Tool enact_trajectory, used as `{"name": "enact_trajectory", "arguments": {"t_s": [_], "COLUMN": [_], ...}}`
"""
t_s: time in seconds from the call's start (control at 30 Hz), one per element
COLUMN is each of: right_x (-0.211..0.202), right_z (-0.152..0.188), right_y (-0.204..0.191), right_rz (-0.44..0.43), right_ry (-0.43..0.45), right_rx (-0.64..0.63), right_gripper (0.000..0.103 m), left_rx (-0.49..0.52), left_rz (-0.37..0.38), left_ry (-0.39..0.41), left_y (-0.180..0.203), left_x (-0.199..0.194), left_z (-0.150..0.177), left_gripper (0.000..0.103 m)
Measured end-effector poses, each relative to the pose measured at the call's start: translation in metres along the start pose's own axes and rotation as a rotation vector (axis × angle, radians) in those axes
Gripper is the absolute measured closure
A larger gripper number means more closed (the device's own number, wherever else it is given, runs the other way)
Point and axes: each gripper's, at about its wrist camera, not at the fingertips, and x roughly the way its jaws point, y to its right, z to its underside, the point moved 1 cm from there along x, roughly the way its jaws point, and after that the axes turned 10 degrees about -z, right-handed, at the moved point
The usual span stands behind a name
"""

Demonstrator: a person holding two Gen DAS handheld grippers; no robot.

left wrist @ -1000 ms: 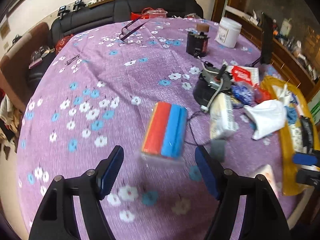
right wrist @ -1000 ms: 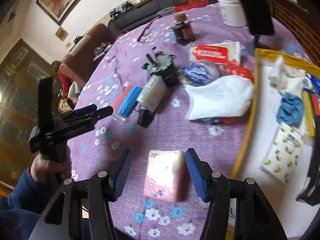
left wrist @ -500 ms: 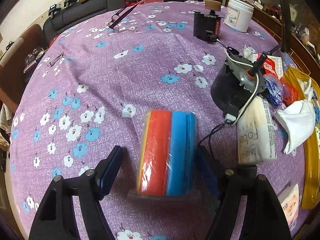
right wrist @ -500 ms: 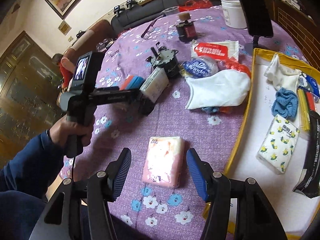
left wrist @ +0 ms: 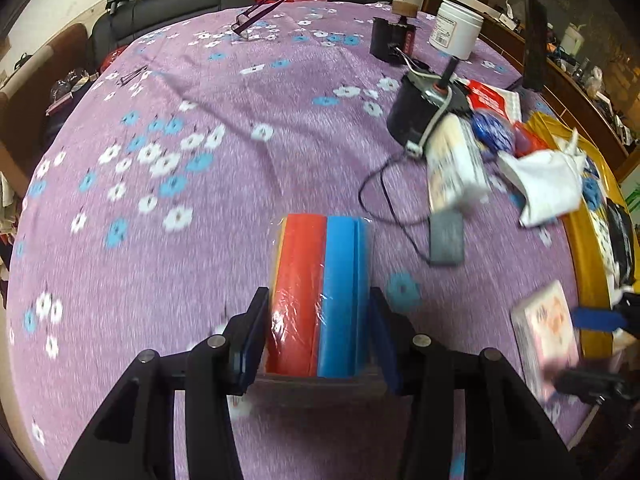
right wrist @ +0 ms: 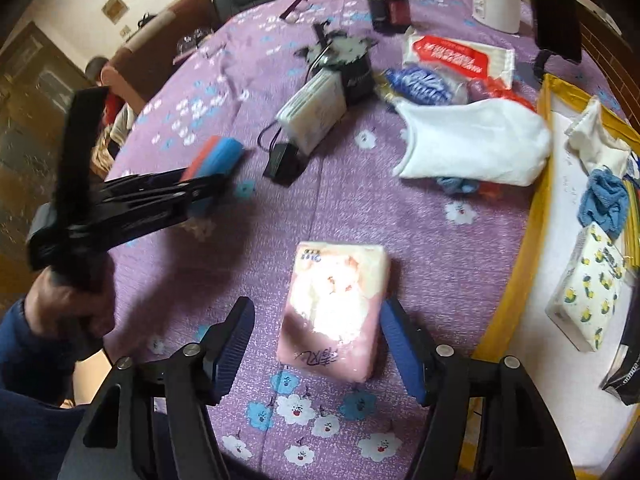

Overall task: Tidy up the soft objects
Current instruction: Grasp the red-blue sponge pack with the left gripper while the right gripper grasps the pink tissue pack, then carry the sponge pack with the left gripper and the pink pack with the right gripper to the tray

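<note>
I'm partway through: a blue cloth (right wrist: 605, 200) and a lemon-print tissue pack (right wrist: 588, 292) already lie in the yellow-rimmed tray (right wrist: 516, 276) at the right edge. My left gripper (left wrist: 316, 344) is closing on the plastic-wrapped sponges (left wrist: 320, 292), pads at their sides. My right gripper (right wrist: 318, 344) is opening, straddling but not touching the soft pink tissue pack (right wrist: 336, 304) at lower centre. A white cloth (right wrist: 476, 148) waits on the flowered tablecloth (left wrist: 200, 200)

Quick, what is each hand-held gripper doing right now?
Left: closing around the sponge pack.
Right: opening, tissue pack between, untouched.
</note>
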Motion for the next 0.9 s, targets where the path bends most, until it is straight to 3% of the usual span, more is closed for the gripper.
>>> {"name": "enact_trajectory", "arguments": {"t_s": [0.17,0.2,0.23,0.27,0.3,0.33,0.4,0.47,0.67,0.9], "right_x": [0.016,0.018,0.020,0.021,0.021,0.021,0.017,0.011,-0.007,-0.019], "right_z": [0.001,0.002,0.002,0.002,0.003,0.003,0.004,0.005,0.007,0.008], "right_y": [-0.001,0.001,0.002,0.002,0.001,0.002,0.002,0.000,-0.004,-0.006], "right_rz": [0.067,0.082,0.087,0.096,0.108,0.112,0.123,0.121,0.058,0.017], "right_ry": [-0.038,-0.041,-0.042,-0.039,-0.033,-0.030,-0.016,0.004,0.069,0.105], "right_rx": [-0.005,-0.004,-0.002,-0.005,-0.013,-0.016,-0.028,-0.039,-0.061,-0.080], "right_gripper": [0.030,0.030,0.030,0.030,0.032,0.042,0.048,0.049,0.049,0.049], "left_rx": [0.028,0.034,0.042,0.045,0.045,0.044,0.040,0.034,-0.028,0.002], "left_rz": [-0.025,-0.033,-0.057,-0.065,-0.062,-0.057,-0.054,-0.061,-0.003,0.017], "left_ry": [0.013,0.014,0.011,0.010,0.014,0.012,0.026,0.046,0.047,0.090], "left_y": [0.001,0.002,0.002,0.002,0.002,0.000,-0.001,-0.002,-0.001,0.020], "left_x": [-0.003,-0.002,0.000,0.001,0.004,0.006,0.007,0.003,-0.010,-0.031], "left_z": [0.003,0.002,-0.001,-0.001,-0.003,-0.003,-0.003,-0.001,0.010,0.011], "left_gripper": [0.053,0.050,0.038,0.033,0.033,0.033,0.039,0.058,0.061,0.061]}}
